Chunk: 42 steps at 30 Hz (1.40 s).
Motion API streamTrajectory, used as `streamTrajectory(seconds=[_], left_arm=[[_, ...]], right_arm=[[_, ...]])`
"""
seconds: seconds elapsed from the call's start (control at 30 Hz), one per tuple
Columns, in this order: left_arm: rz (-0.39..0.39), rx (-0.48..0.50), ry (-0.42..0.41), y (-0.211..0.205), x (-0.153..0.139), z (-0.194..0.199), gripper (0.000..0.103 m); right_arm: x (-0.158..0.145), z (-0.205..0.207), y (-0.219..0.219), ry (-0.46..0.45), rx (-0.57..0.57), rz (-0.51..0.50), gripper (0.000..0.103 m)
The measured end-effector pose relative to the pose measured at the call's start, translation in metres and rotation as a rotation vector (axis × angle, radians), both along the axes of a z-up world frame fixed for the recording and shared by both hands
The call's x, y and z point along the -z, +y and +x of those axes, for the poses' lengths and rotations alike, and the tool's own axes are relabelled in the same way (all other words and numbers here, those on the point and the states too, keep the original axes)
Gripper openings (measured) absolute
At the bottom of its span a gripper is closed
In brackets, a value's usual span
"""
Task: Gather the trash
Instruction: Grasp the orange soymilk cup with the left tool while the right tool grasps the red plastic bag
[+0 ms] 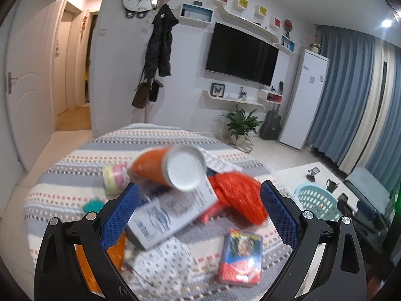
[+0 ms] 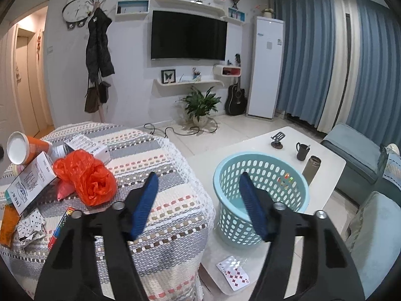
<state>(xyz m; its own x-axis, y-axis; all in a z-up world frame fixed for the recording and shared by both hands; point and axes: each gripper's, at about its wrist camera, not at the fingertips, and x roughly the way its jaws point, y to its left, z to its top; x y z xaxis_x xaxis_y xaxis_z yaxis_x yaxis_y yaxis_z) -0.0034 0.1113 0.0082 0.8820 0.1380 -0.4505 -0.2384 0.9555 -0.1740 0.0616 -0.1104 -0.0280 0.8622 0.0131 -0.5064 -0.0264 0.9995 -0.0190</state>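
Trash lies piled on a striped cloth-covered table (image 1: 75,160): an orange tube can (image 1: 170,168) with a white end, a white printed box (image 1: 170,213), a crumpled orange plastic bag (image 1: 238,198), a red-blue packet (image 1: 240,260) and a small pastel cup (image 1: 115,178). My left gripper (image 1: 200,213) is open above the box, holding nothing. In the right wrist view the can (image 2: 25,150), box (image 2: 30,183) and bag (image 2: 85,175) lie at the left. My right gripper (image 2: 200,205) is open and empty, between the table edge and a light-blue perforated basket (image 2: 260,193).
The basket stands on a low white table (image 2: 325,155) with a dark mug (image 2: 302,150), a brown tumbler (image 2: 312,168) and a playing card (image 2: 233,272). A second white box (image 2: 87,148) and patterned paper (image 2: 30,225) lie on the cloth. Blue-grey seats stand at right.
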Motion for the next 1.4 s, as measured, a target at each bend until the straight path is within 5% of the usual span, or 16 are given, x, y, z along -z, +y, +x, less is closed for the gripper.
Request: streamTrajectory(seconds=[0.2, 0.3, 0.43, 0.8, 1.07, 1.4], left_arm=[[0.021, -0.02, 0.066, 0.024, -0.012, 0.046, 0.094], [0.054, -0.056, 0.177, 0.03, 0.0, 0.076, 0.093], [-0.015, -0.055, 0.271, 0.05, 0.02, 0.093, 0.087], [-0.123, -0.054, 0.266, 0.099, 0.033, 0.051, 0.062], [-0.189, -0.105, 0.251, 0.137, 0.046, 0.023, 0.062], [-0.135, -0.149, 0.308, 0.15, 0.055, 0.0, 0.062]], right_arm=[[0.003, 0.004, 0.005, 0.012, -0.024, 0.011, 0.061], [0.005, 0.006, 0.011, 0.027, -0.045, 0.015, 0.061], [0.006, 0.007, 0.02, 0.033, -0.075, 0.002, 0.061], [0.008, 0.035, 0.068, 0.087, -0.26, 0.011, 0.061], [0.018, 0.078, 0.113, 0.22, -0.42, 0.059, 0.061], [0.038, 0.101, 0.142, 0.322, -0.486, 0.042, 0.065]])
